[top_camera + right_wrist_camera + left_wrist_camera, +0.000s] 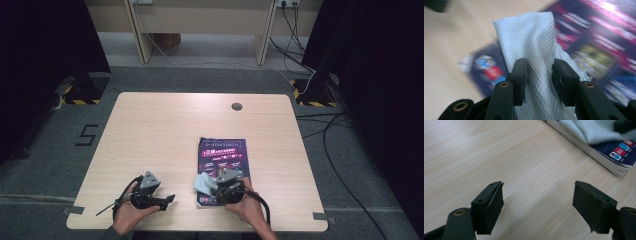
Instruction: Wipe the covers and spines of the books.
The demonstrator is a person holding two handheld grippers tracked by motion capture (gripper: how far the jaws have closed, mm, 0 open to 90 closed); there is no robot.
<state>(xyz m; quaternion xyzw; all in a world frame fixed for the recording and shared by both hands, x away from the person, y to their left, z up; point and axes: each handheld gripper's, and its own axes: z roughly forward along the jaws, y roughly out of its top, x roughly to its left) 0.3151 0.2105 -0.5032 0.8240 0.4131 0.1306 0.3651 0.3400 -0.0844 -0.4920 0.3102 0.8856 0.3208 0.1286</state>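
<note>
So the worktop [165,135] is the biggest thing here, a pale wood surface, mostly bare. On it, under and ahead of the right claw [539,75], lies a magazine [223,155] with a dark purple cover, flat and closed, its near end beneath the claw and its far end reaching away toward the middle of the worktop. The work in hand looks like wiping that cover. Next down in size is the white cloth [529,42], a waffle-weave wipe: the right claw is clenched on a bunched fold of it, pads pressing from both sides, and the free part of the cloth stands forward of the jaws over the near left part of the cover. The blur of the cover in the right gripper view suggests a stroke is under way.

The left claw [539,200] rests well to the left of the magazine, released, jaws standing apart with nothing but bare wood between them; the magazine's near corner and a bit of the cloth lie ahead of it and to its right.

As a judgement: the cloth is picked up and the wiping has begun at the near end; the far part of the cover likely remains, and whether any dirt is left I cannot tell
</note>
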